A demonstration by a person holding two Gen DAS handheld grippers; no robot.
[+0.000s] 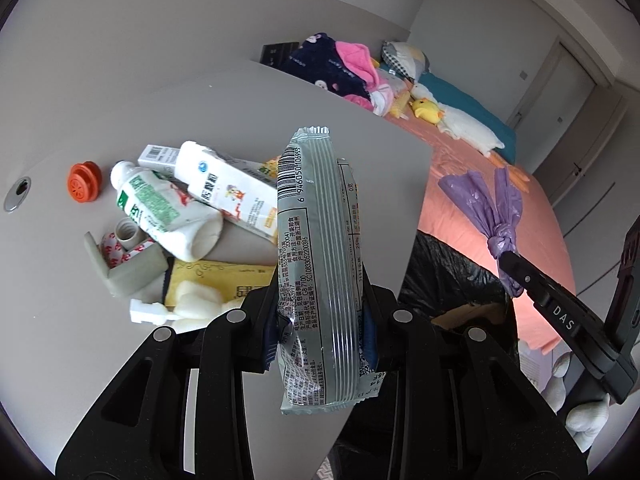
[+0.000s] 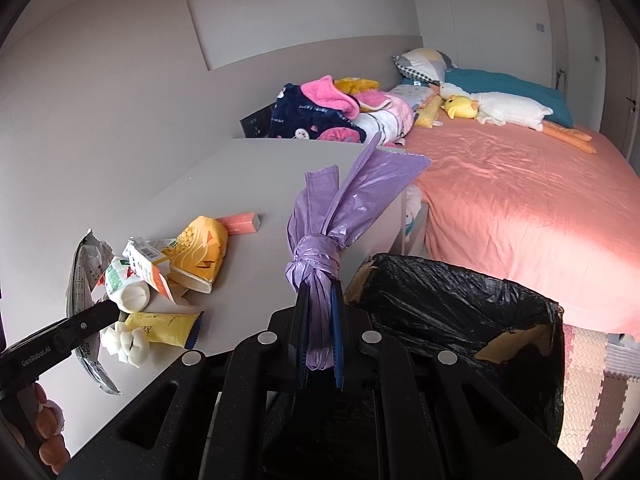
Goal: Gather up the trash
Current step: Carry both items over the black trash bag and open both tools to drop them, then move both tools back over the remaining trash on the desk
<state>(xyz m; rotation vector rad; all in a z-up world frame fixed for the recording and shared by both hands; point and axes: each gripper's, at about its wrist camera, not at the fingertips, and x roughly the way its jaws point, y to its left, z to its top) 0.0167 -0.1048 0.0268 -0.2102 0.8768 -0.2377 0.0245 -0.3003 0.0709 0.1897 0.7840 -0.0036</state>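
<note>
Nearby, the black-lined bin (image 2: 460, 320) stands open just beside the grey surface (image 2: 248, 184), placed to catch what comes off the edge. On that surface lies a heap of bottles (image 1: 172, 216), cartons and wrappers. The right gripper (image 2: 320, 332) has its fingers pinching a knotted purple bag (image 2: 320, 248) below the knot. The left gripper (image 1: 320, 320) has its fingers pinching a silver snack wrapper (image 1: 316, 264) upright, probably bound for the bin.

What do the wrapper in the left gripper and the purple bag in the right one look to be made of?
Wrapper: likely metallised plastic film, silvery sheen, crimped serrated ends. Purple bag: thin glossy plastic, translucent, creased, tied in a knot.
</note>
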